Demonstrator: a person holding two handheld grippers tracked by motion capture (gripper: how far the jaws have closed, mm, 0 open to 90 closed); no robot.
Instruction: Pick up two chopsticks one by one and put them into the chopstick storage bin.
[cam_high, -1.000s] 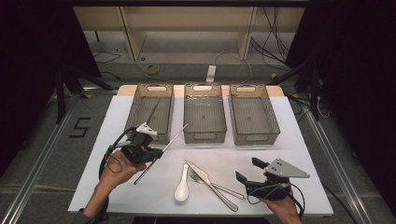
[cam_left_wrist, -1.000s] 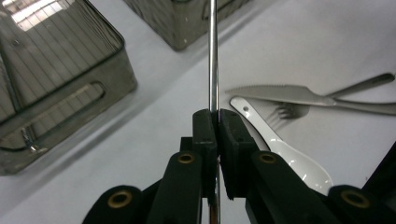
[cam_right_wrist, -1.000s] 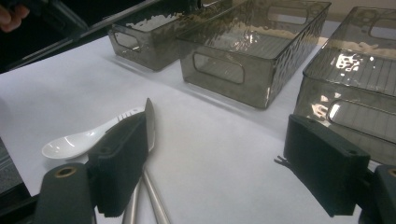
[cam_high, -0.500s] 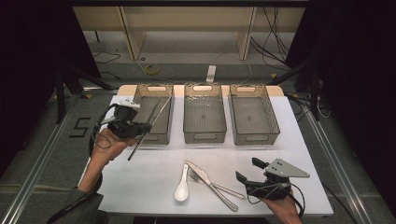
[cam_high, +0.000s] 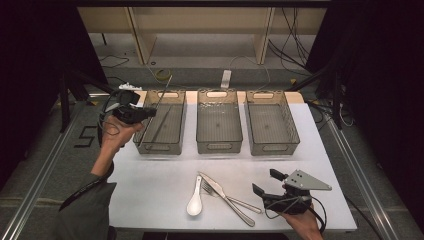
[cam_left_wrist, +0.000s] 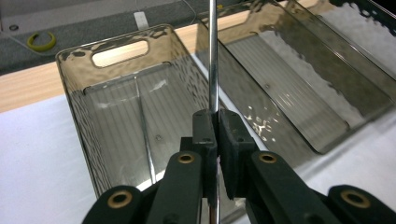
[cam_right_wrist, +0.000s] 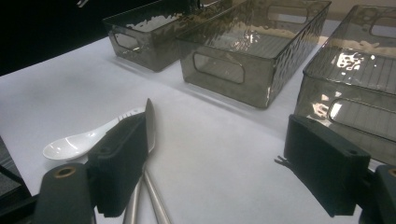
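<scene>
My left gripper (cam_high: 146, 113) hangs over the left grey bin (cam_high: 145, 148), shut on a thin metal chopstick (cam_high: 165, 91) that slants up over the bin. In the left gripper view the chopstick (cam_left_wrist: 213, 65) rises straight from between the closed jaws of the gripper (cam_left_wrist: 217, 122). A second chopstick (cam_left_wrist: 145, 133) lies on the floor of that bin (cam_left_wrist: 77, 88). My right gripper (cam_high: 265, 182) rests open at the front right of the table. In its own view the gripper (cam_right_wrist: 219, 161) holds nothing, with a knife (cam_right_wrist: 149, 122) and a white spoon (cam_right_wrist: 74, 143) by its left jaw.
Three grey bins stand in a row at the back; the middle bin (cam_high: 219, 146) and the right bin (cam_high: 272, 148) hold nothing. A white spoon (cam_high: 194, 201), a fork (cam_high: 235, 200) and a knife (cam_high: 225, 195) lie at the front centre of the white table (cam_high: 150, 185).
My left gripper has carried the chopstick from the front left of the table up and back to over the left bin. The right gripper has stayed put.
</scene>
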